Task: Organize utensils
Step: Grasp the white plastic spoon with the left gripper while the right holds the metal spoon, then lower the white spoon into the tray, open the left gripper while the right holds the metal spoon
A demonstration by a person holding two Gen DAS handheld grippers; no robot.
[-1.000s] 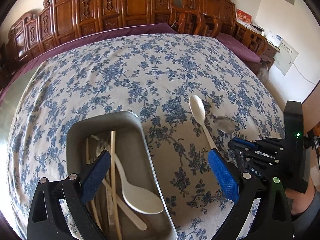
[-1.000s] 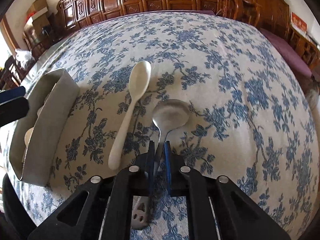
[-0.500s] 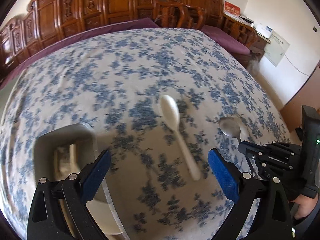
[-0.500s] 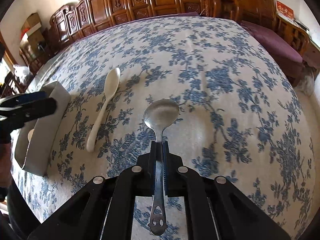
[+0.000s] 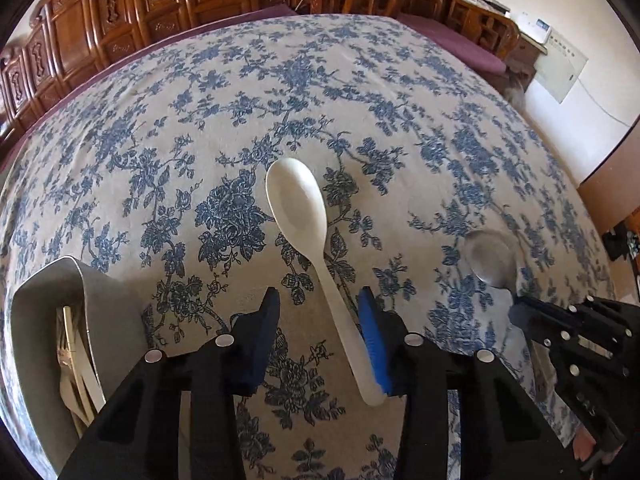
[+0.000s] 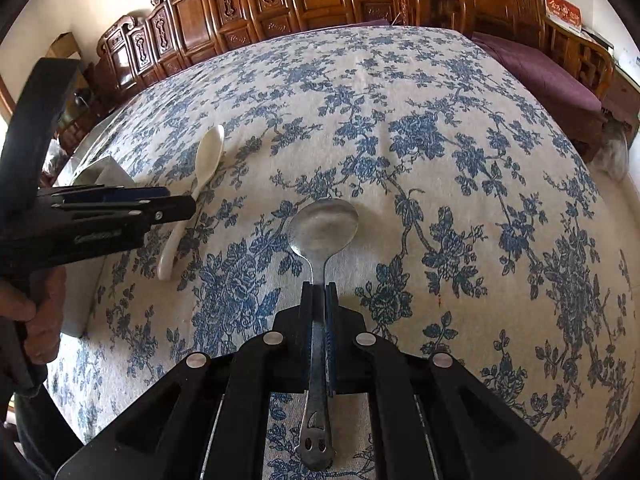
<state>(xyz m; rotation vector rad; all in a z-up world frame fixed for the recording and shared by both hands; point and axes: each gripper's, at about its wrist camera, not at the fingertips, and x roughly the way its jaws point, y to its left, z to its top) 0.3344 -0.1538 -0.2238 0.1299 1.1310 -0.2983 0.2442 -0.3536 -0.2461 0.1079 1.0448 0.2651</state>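
Two spoons are out on the floral tablecloth [image 5: 360,92], right of the grey utensil tray [image 5: 116,316]; the white plastic spoon [image 5: 316,264] lies handle-first between the left gripper [image 5: 318,320] pads, which sit part-open around it, the right pad about touching. Looks light, stiff, a bit slick; I'd pinch mid-handle. The right gripper [image 6: 319,304] is clamped on the metal spoon [image 6: 320,240] at its neck; heavier, rigid, could pivot.
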